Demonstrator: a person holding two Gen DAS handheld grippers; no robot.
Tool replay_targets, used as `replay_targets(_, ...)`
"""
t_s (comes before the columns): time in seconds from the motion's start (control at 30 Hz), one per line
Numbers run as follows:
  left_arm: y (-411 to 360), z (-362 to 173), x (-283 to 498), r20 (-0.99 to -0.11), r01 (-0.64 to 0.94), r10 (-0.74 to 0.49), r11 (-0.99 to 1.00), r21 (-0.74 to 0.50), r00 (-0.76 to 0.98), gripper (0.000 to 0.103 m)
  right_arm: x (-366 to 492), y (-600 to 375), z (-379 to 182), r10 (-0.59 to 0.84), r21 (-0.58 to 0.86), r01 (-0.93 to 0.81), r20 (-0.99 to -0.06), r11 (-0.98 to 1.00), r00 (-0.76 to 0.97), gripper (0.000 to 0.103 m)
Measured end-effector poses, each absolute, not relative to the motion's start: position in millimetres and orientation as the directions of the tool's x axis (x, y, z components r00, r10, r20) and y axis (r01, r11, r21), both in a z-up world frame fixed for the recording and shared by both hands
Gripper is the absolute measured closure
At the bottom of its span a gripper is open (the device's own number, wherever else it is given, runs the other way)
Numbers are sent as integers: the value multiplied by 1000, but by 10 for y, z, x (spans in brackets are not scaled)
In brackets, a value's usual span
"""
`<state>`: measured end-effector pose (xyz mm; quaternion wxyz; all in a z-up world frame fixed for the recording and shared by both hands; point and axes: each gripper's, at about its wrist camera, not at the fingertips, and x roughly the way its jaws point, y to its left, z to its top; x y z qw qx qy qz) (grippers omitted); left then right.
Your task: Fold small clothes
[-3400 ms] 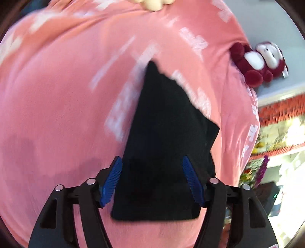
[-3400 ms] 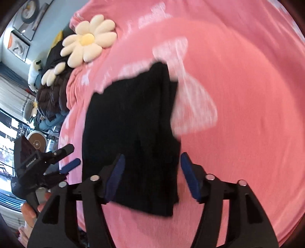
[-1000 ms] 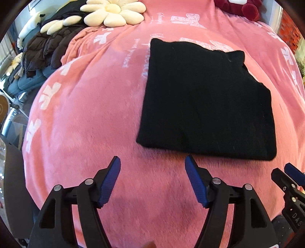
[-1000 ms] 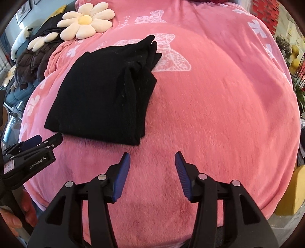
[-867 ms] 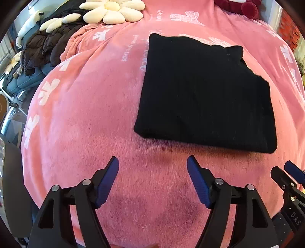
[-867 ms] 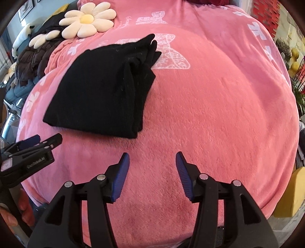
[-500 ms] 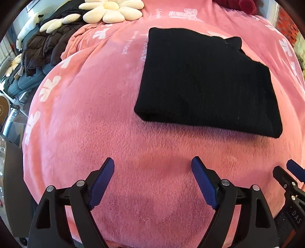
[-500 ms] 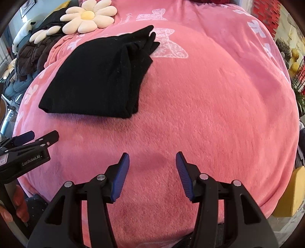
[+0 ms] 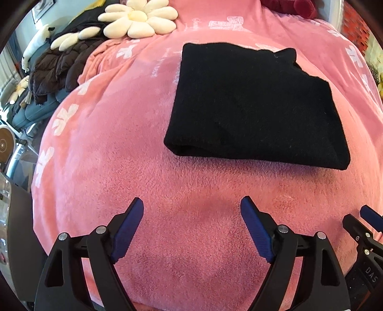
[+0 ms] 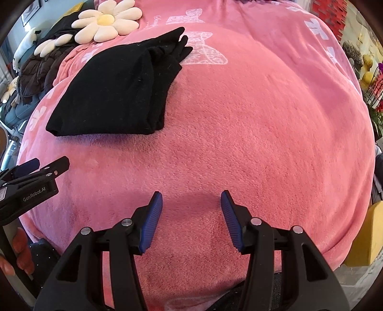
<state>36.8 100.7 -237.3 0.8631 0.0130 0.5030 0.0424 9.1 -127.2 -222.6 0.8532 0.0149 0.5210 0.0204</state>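
On the pink plush blanket [image 9: 100,153] lies the black garment [image 9: 253,105], folded into a thick rectangle with its layered edges stacked along the side that faces right in the right wrist view, where the garment [image 10: 115,93] sits up and to the left. Both tools hang on the near side of the garment, well apart from it, over bare pink pile.

Nearer the camera than the garment's folded front edge, the left gripper [image 9: 191,229] is spread wide, its blue ribbed pads holding nothing. The right gripper [image 10: 191,217] is likewise released, its jaws parted and empty. In the right wrist view the left tool's black body reaches in from the left edge, below the garment, and carries white lettering that reads "GenRobot.AI". In the left wrist view the right tool's body at the lower right shows the letters "DAS", the rest cut off by the frame.

Beyond the garment, white bow prints [image 10: 205,51] and a line of cursive script mark the blanket; the script is too small to read. A daisy-shaped cushion [image 9: 138,20] with cream petals lies beyond the garment's far left corner, and a dark puffer jacket [image 9: 57,67] is heaped to the left of the garment, off the blanket's edge.
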Motion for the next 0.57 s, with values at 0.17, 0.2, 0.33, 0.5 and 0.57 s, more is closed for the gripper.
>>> replay_targets(0.17,999,-2353,343,-859,-54,88,996,71,504,22,66,-1257,-2202,49,46,-18,-886,999,461,53)
replay_targets(0.2,1001,-2354,342,-859,-55,90,996,72,504,22,66,-1257,-2199,49,46,-17,-885,999,462,53)
replay_targets(0.33,1019,-2394,369,-875,-60,91,996,71,475,22,64,-1264,-2182,44,43,-13,-883,999,467,50)
replay_targets(0.5,1013,-2432,357,-888,-60,76,997,55,454,22,76,-1273,-2162,42,40,-15,-881,999,471,49)
replay_targets(0.57,993,-2438,348,-888,-54,78,997,60,453,22,77,-1267,-2160,41,39,-15,-881,999,471,49)
